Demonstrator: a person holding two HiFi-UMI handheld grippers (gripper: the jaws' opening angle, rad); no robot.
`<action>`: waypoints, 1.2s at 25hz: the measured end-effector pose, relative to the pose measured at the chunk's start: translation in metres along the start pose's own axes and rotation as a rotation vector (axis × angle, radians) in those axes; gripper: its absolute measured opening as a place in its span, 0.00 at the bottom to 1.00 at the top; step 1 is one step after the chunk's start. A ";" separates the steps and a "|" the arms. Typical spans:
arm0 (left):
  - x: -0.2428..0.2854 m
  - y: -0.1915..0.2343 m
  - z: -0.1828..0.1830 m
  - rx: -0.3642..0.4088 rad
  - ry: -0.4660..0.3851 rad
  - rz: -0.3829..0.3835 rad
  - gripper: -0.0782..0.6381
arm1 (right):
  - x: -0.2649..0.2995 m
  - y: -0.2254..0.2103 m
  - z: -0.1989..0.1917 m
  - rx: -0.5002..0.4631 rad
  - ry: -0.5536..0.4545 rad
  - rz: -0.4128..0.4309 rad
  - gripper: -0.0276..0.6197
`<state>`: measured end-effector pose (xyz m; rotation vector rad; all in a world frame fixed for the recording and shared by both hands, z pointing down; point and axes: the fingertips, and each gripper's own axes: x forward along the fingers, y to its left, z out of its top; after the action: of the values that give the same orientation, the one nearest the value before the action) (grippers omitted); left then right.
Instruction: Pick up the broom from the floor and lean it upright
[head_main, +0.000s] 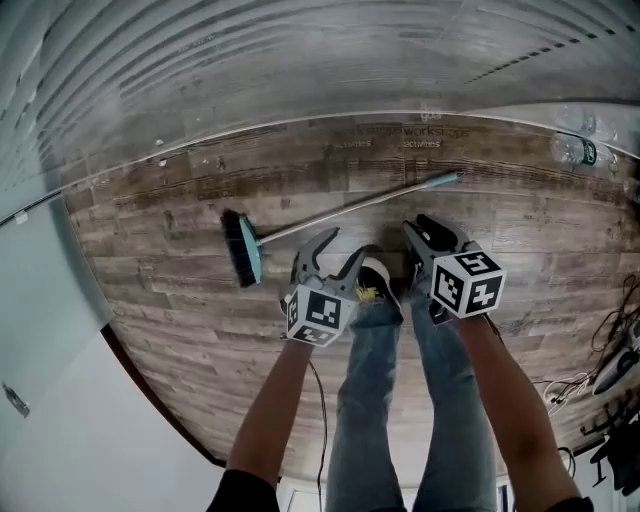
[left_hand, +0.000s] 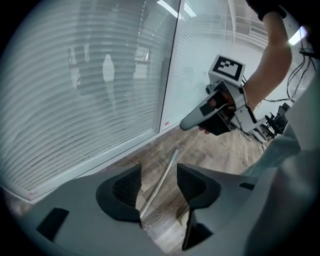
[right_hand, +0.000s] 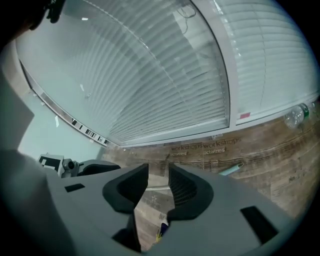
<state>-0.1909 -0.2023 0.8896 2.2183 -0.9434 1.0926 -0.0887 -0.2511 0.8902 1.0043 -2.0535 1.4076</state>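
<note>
The broom lies flat on the wood floor. Its dark bristle head with teal block (head_main: 243, 250) is at the left, and the thin metal handle (head_main: 350, 207) runs up and right to a teal grip end (head_main: 441, 181). My left gripper (head_main: 333, 250) hangs open just on the near side of the handle, holding nothing. In the left gripper view the handle (left_hand: 167, 167) shows on the floor through the gap of that gripper (left_hand: 159, 181). My right gripper (head_main: 425, 228) is open beside it, also empty. The right gripper view shows its jaws (right_hand: 158, 186) apart and the teal grip end (right_hand: 231, 169) off to the right.
A glass wall with blinds (head_main: 300, 70) runs along the far side of the floor. Plastic bottles (head_main: 575, 150) lie at the right by the glass. Cables (head_main: 600, 365) trail at the right edge. The person's legs and shoes (head_main: 375, 285) stand between the grippers. A white wall (head_main: 60, 400) closes the left.
</note>
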 end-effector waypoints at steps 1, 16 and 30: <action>0.010 0.002 -0.011 -0.003 0.017 0.007 0.41 | 0.007 -0.007 -0.006 0.020 -0.003 -0.009 0.25; 0.191 0.016 -0.151 0.167 0.202 0.048 0.42 | 0.110 -0.125 -0.087 0.182 0.027 -0.155 0.29; 0.261 0.010 -0.216 0.280 0.430 0.026 0.28 | 0.136 -0.171 -0.128 0.251 0.065 -0.154 0.29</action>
<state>-0.1874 -0.1580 1.2257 2.0493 -0.6652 1.7142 -0.0465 -0.2112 1.1369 1.1729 -1.7436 1.6200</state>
